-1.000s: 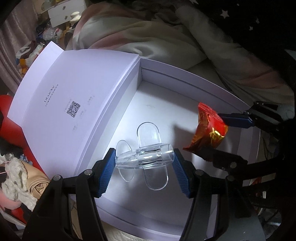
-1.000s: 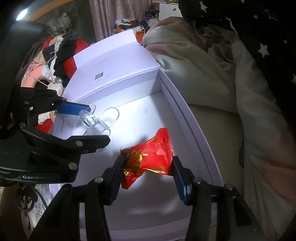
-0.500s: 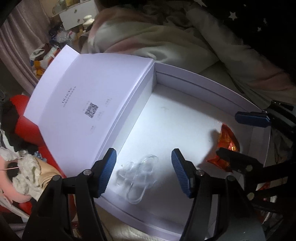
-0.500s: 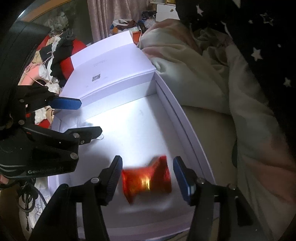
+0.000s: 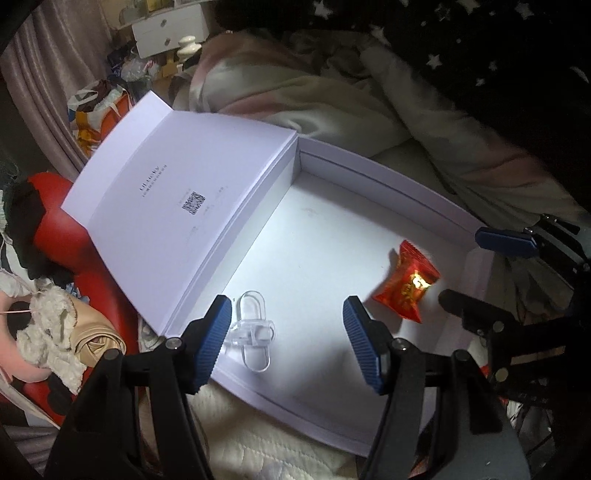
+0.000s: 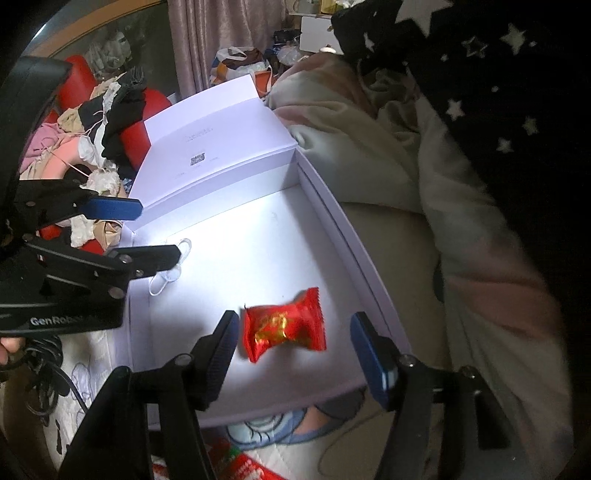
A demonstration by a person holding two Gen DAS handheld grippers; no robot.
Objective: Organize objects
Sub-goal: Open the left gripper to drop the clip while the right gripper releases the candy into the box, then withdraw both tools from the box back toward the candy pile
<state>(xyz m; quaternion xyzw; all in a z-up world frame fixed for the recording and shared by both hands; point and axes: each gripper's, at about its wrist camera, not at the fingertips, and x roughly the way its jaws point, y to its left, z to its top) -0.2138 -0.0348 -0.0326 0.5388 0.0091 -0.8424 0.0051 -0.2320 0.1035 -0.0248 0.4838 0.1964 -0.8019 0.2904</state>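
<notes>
An open white box [image 5: 388,177] lies on the bed with its lid [image 5: 177,206] folded back to the left. A clear plastic clip [image 5: 253,332] lies on the box floor at its near left corner; it also shows in the right wrist view [image 6: 168,275]. A red snack packet [image 5: 406,284] lies on the floor near the right wall, also in the right wrist view [image 6: 284,326]. My left gripper [image 5: 288,338] is open and empty above the clip. My right gripper [image 6: 295,354] is open and empty above the packet.
Rumpled blankets [image 5: 314,85] lie behind and right of the box [image 6: 388,317]. A red chair with piled clothes [image 6: 96,110] stands to the left. Bags and a white drawer unit [image 5: 166,33] are at the back. A quilted sheet [image 5: 258,450] is under the box.
Both grippers opened and pulled back. The clear clip dropped to the near left corner of the box floor, and the red packet dropped to the floor near the right wall.
</notes>
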